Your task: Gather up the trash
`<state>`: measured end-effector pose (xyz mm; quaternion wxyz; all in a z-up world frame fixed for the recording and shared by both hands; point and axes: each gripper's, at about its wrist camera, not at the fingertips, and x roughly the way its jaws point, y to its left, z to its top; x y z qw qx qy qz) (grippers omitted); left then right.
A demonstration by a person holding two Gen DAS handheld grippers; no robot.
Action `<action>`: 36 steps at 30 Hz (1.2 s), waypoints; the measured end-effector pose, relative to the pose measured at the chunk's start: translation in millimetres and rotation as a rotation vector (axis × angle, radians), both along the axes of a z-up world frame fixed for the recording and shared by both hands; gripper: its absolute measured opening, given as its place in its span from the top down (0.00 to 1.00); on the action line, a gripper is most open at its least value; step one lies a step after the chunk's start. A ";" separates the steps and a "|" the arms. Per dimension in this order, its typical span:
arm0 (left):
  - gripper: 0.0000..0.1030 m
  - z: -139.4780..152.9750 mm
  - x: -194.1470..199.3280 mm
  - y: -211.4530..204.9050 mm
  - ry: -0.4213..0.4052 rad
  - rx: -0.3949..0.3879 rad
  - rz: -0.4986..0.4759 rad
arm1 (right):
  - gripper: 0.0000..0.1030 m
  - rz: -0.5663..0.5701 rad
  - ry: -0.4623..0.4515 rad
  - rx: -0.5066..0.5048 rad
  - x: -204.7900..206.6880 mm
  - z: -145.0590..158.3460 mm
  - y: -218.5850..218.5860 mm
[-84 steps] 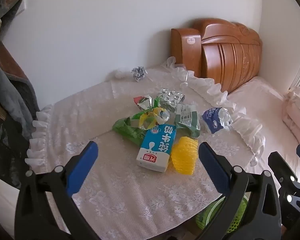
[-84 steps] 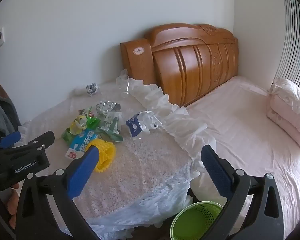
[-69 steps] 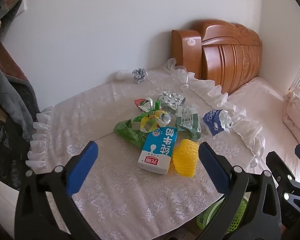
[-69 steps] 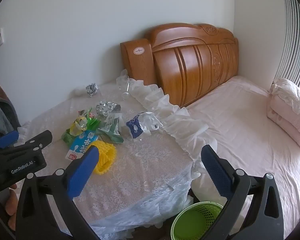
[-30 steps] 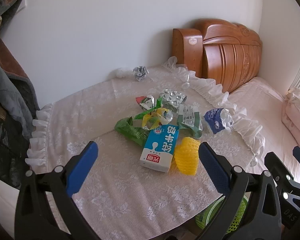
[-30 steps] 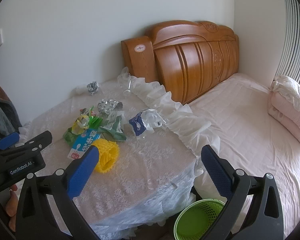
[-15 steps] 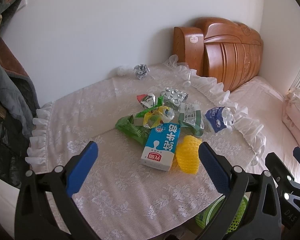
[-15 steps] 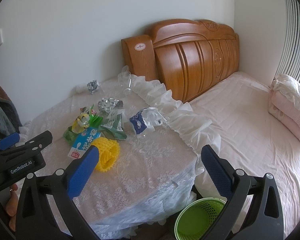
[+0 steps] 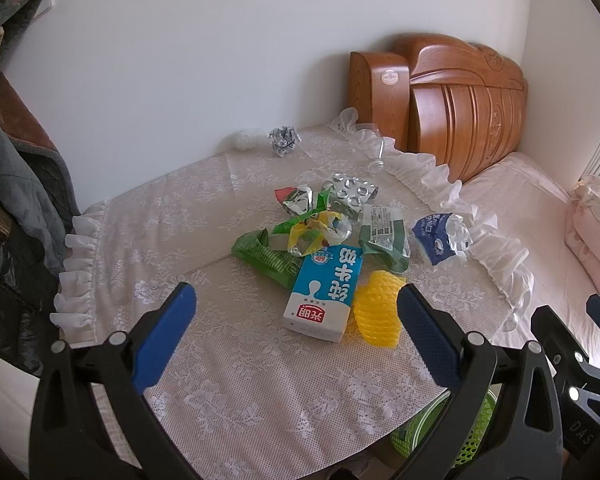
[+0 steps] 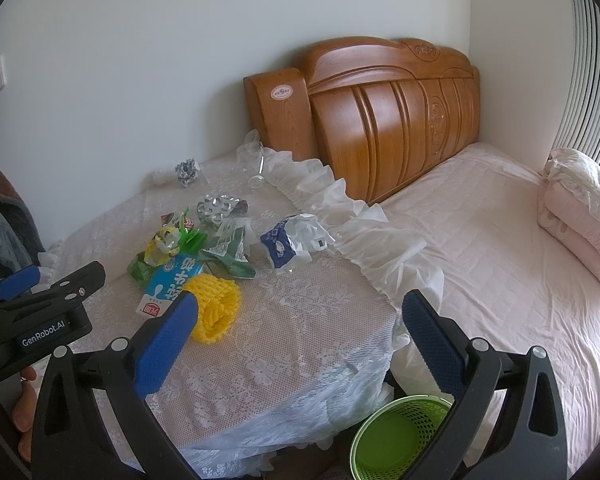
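Left wrist view: we hold the left gripper (image 9: 296, 320) spread wide and empty above the lace-covered table (image 9: 188, 240), where the blue milk carton (image 9: 325, 293) lies just beside the yellow foam net (image 9: 378, 312), with wrappers heaped just behind the carton. Our right gripper (image 10: 296, 328) is equally agape, gripping nothing, and the green mesh wastebasket (image 10: 396, 436) stands on the floor below the table's near edge.

Soft, even daylight enters from the right, leaving the bed (image 10: 480, 232) pale and slightly washed out. Shadows are faint. Both fisheye views stay sharp centrally, with curved lines and dark vignetted corners.
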<state>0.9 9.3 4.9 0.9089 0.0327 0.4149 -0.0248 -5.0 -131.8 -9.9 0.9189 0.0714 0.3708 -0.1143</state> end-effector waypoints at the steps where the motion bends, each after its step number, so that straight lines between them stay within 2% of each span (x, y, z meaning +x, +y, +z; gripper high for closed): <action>1: 0.06 0.0 0.1 -0.1 0.000 0.000 0.001 | 0.02 0.001 0.002 0.001 0.6 -0.8 1.0; 13: 0.06 -11.9 8.6 19.8 0.046 -0.010 0.001 | 0.02 0.042 0.044 0.037 16.5 -11.2 10.1; 23: 0.06 -41.5 14.5 65.0 0.134 -0.039 -0.038 | 0.02 0.136 0.155 0.130 50.2 -61.0 38.5; 28: 0.06 -49.5 13.7 78.3 0.138 -0.043 -0.088 | 0.05 0.140 0.196 0.180 77.2 -87.8 51.2; 31: 0.06 -54.7 16.4 78.8 0.154 -0.052 -0.131 | 0.16 0.132 0.221 0.220 92.2 -101.3 54.3; 32: 0.06 -57.4 18.4 77.2 0.163 -0.055 -0.155 | 0.25 0.135 0.229 0.241 96.6 -105.4 54.7; 33: 0.06 -59.3 19.7 74.8 0.168 -0.056 -0.172 | 0.40 0.138 0.238 0.254 100.2 -108.8 53.7; 36: 0.06 -67.4 27.0 61.8 0.175 -0.042 -0.235 | 0.72 0.128 0.241 0.315 102.4 -113.4 46.4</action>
